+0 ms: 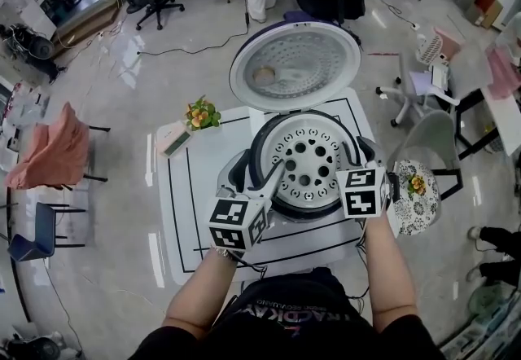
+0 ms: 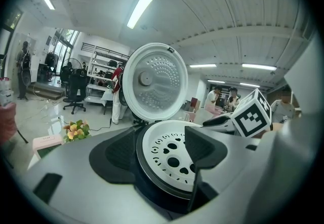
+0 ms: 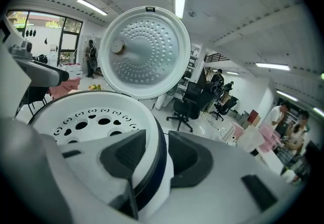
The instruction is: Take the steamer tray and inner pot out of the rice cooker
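Right claw point(image 3: 158, 148): clenched on the right rim, with one pad inside the steamer tray point(image 1: 308, 163) and the other outside the inner pot point(image 3: 155, 173).
Left claw point(image 2: 162, 153): released, jaws apart across the left rim, with one pad over the tray and one outside.
Steamer tray: seated in the inner pot, between both claws.
Rice cooker point(image 1: 257, 148): lid point(image 1: 295, 65) raised, mid-tabletop point(image 1: 183, 228), nearer the far edge.

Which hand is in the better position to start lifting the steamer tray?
Right, probably. The right tool looks tight on the rim of the steamer tray, while the left tool only straddles that rim with its jaws apart.
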